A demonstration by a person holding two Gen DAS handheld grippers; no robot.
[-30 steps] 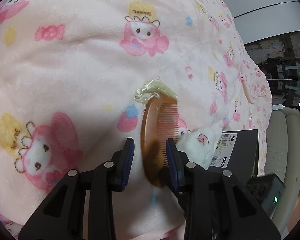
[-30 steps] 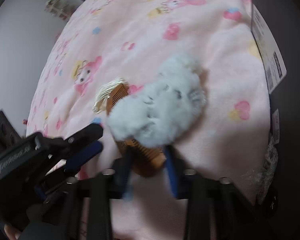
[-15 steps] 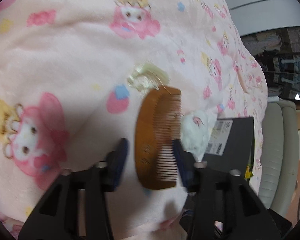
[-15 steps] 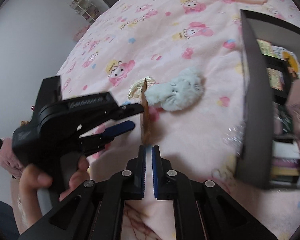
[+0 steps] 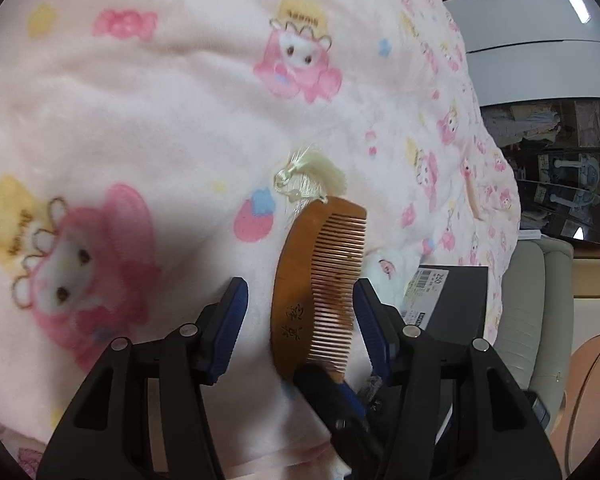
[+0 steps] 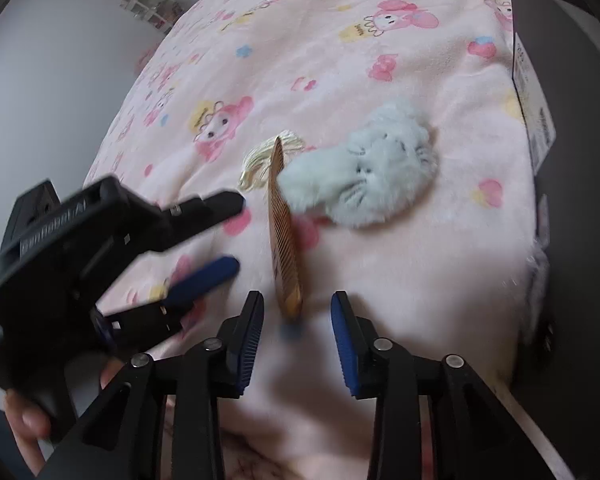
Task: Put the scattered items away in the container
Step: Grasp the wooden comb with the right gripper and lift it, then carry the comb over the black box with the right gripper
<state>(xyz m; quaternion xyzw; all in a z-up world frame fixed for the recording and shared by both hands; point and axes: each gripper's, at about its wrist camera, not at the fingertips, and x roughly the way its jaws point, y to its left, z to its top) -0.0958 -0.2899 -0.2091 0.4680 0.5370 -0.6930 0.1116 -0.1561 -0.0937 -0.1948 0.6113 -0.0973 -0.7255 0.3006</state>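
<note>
Comb [image 5: 316, 284] stands on edge on our pink blanket [image 5: 140, 120], just beside the plush [image 6: 364, 172] and near the black box [image 5: 456, 304]. Our left gripper [image 5: 300, 312] is spread wide around it, pads clear. Our right gripper [image 6: 298, 334] has just been opening, comb end between its jaws, untouched.
</note>
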